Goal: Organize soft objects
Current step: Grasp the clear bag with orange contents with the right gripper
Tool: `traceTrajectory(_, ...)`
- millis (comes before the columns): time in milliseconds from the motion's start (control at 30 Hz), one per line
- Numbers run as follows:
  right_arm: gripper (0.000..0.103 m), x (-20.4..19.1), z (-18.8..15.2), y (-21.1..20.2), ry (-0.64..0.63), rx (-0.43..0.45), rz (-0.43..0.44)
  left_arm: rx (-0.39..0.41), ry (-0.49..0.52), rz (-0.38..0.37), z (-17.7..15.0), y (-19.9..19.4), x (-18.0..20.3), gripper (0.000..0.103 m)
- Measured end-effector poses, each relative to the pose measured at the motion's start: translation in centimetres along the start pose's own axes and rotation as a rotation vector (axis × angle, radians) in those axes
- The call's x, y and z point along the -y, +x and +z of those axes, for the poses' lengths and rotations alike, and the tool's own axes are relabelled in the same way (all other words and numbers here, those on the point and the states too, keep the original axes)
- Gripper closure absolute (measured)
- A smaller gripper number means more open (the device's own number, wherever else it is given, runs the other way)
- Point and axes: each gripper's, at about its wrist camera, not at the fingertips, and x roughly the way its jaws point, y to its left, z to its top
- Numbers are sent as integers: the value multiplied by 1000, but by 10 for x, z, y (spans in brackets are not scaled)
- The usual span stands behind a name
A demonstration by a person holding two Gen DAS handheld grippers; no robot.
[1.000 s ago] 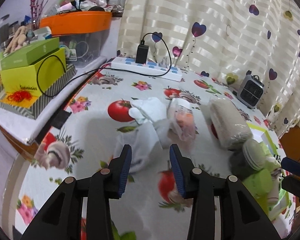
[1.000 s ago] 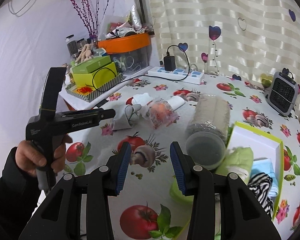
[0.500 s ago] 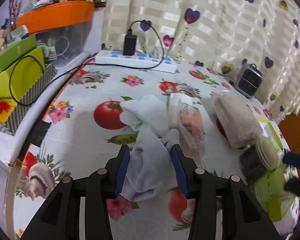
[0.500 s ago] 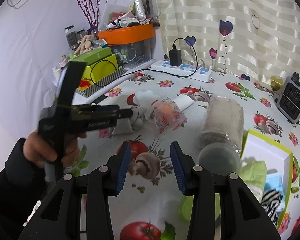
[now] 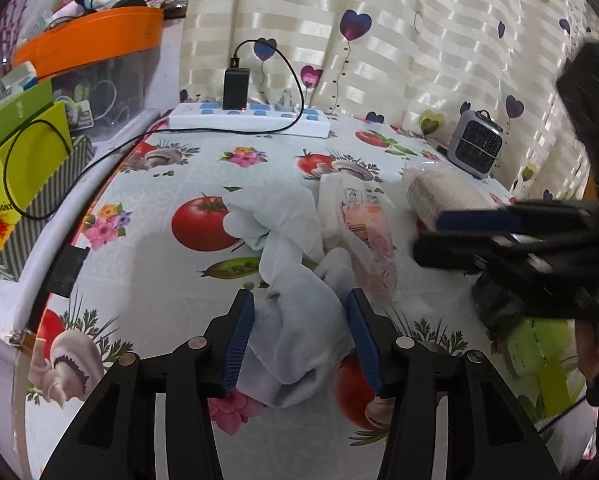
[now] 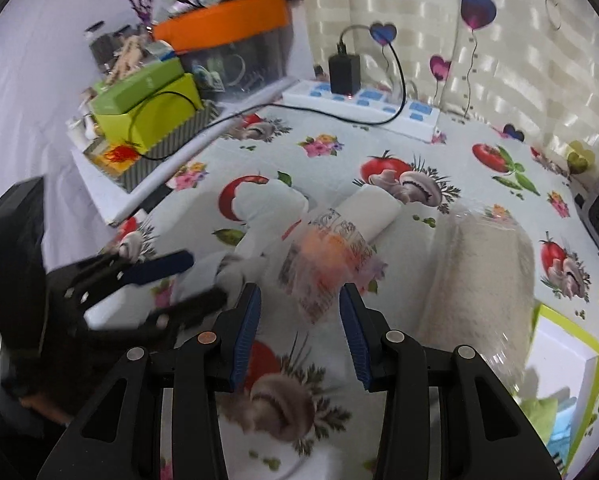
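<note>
A crumpled white cloth (image 5: 295, 320) lies on the fruit-print tablecloth, its near end between the blue pads of my left gripper (image 5: 301, 340). Those jaws are opening and stand wide, not pressing the cloth. Beside it lies a clear plastic pack with something orange inside (image 6: 327, 264). My right gripper (image 6: 299, 332) hovers open just short of the pack's near end, holding nothing. To the right lies a beige rolled towel in plastic wrap (image 6: 487, 272). The right gripper (image 5: 427, 238) shows blurred in the left wrist view, and the left gripper (image 6: 207, 278) in the right wrist view.
A green-rimmed box (image 6: 595, 356) with folded fabrics sits at the right. A white power strip (image 5: 247, 120) with charger and cable lies at the back, and a small grey heater (image 5: 475, 148) stands near the curtain. Green boxes (image 5: 19, 160) and an orange-lidded bin (image 5: 91, 36) crowd the left shelf.
My left gripper came forward and down over the white cloth and its jaws widened. My right gripper swung left from the green box towards the plastic pack.
</note>
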Motion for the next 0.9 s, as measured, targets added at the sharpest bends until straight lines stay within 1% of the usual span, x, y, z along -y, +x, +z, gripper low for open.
traceTrajectory(200, 61, 9, 19, 36, 76, -86, -30, -7, -16, -12, -3, 6, -6, 53)
traceTrajectory(333, 61, 12, 23, 54, 104, -135, -40, -11, -24, -17, -4, 9, -9, 52)
traceTrajectory(433, 61, 13, 22, 56, 111, -140, -33, -18, -23, -14, -4, 12, -9, 52)
traceTrajectory(533, 75, 10, 20, 51, 83, -129, -37, -24, -14, -5, -4, 12, -8, 52)
traceTrajectory(600, 77, 7, 17, 48, 65, -126, -33, -28, -5, 1, -5, 12, -6, 52)
traceTrajectory(733, 78, 3, 11, 39, 42, -113, -11, -33, 12, 10, -7, 10, 0, 58)
traceTrajectory(833, 79, -1, 5, 28, 31, -92, 6, -33, 14, -3, -9, 6, 4, 67)
traceTrajectory(900, 79, -3, 2, 20, 27, -73, 16, -28, 0, -15, -12, 2, 6, 71)
